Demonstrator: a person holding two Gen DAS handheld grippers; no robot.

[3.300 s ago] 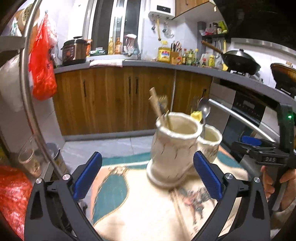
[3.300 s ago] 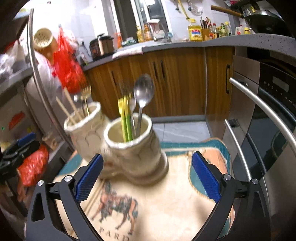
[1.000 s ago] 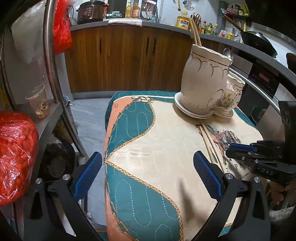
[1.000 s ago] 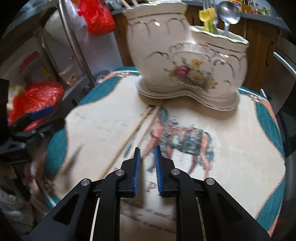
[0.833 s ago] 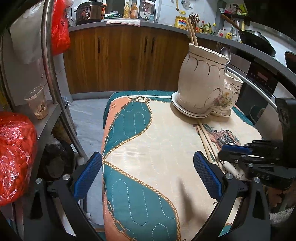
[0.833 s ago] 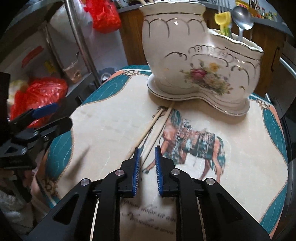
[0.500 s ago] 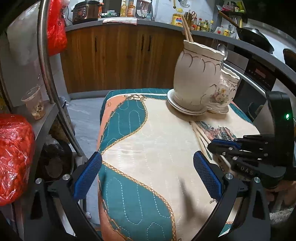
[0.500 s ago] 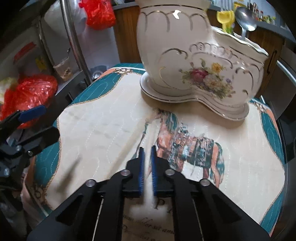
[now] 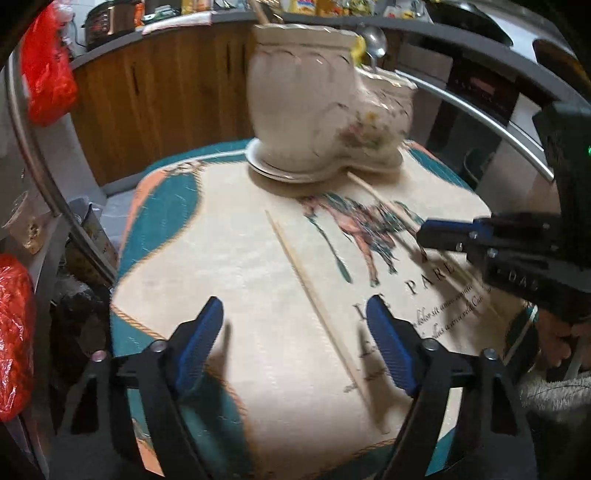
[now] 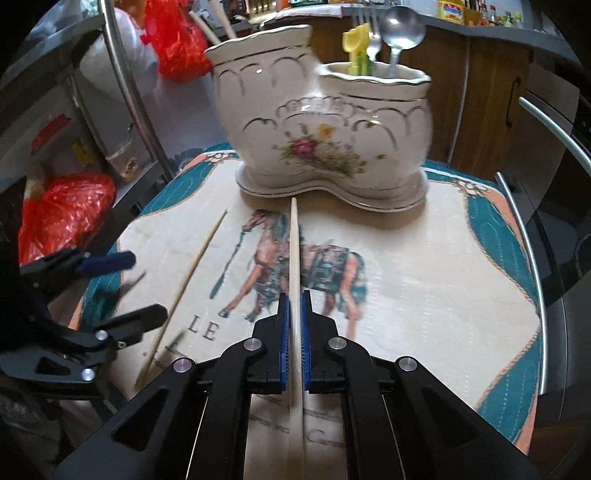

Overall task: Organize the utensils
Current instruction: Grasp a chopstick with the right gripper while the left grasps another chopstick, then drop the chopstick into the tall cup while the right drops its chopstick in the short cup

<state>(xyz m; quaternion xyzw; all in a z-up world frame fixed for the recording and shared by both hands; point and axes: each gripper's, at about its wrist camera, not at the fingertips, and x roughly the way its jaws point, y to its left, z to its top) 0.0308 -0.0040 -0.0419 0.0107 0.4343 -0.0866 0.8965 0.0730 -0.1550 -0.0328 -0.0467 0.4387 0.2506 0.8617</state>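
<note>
On the quilted cloth (image 10: 424, 266) stands the ceramic utensil holder (image 10: 321, 136). My left gripper (image 9: 295, 339) is closing, pads clear of the second chopstick (image 9: 314, 295) lying between them. My right gripper (image 10: 291, 328) clamps one chopstick (image 10: 294, 240).

Cabinets: dark wood base units (image 9: 177, 96) under a grey countertop (image 9: 229, 16) | Floor: pale tiles (image 9: 118, 201) | Left side: curved steel rail (image 10: 129, 92), red plastic bags (image 10: 173, 40), shelf (image 9: 44, 236) | Right side: oven front with bar handle (image 9: 480, 110) | Countertop load: cooker (image 9: 107, 22), bottles | Light: dim, indoor
</note>
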